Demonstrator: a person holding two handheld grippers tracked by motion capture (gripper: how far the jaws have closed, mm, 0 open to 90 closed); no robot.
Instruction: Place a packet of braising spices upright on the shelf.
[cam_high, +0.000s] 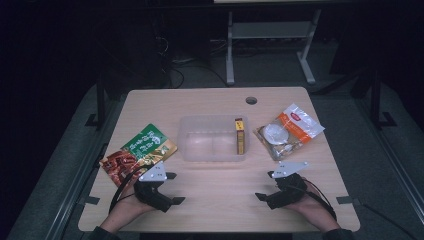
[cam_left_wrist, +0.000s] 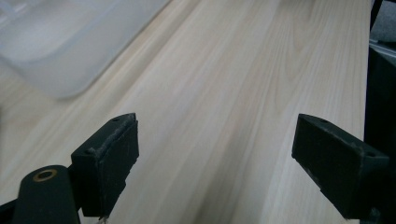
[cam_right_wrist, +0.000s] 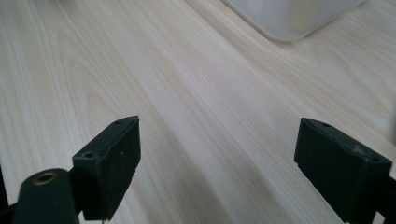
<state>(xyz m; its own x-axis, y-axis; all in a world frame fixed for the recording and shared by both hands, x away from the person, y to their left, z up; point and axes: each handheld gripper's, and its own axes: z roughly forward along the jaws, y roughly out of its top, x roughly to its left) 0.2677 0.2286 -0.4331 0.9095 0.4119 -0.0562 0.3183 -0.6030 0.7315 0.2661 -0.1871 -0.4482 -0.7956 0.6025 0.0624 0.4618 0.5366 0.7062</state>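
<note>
A clear plastic bin (cam_high: 200, 150) stands at the middle of the wooden table (cam_high: 215, 102), with a yellow and brown box (cam_high: 240, 136) lying inside along its right wall. A green and red snack pouch (cam_high: 139, 152) lies to its left, a clear bag of round snacks (cam_high: 288, 131) to its right. My left gripper (cam_high: 174, 188) rests near the front edge, below the pouch, open with nothing between its jaws (cam_left_wrist: 215, 163). My right gripper (cam_high: 266, 185) rests at the front right, open and empty too (cam_right_wrist: 217, 165). A corner of the bin (cam_left_wrist: 56, 42) (cam_right_wrist: 289, 16) lies ahead of each.
A round cable hole (cam_high: 251, 100) sits at the back right of the table. Beyond the far edge, a grey metal stand (cam_high: 270, 45) and cables lie on a dark floor. Bare wood stretches between the two grippers.
</note>
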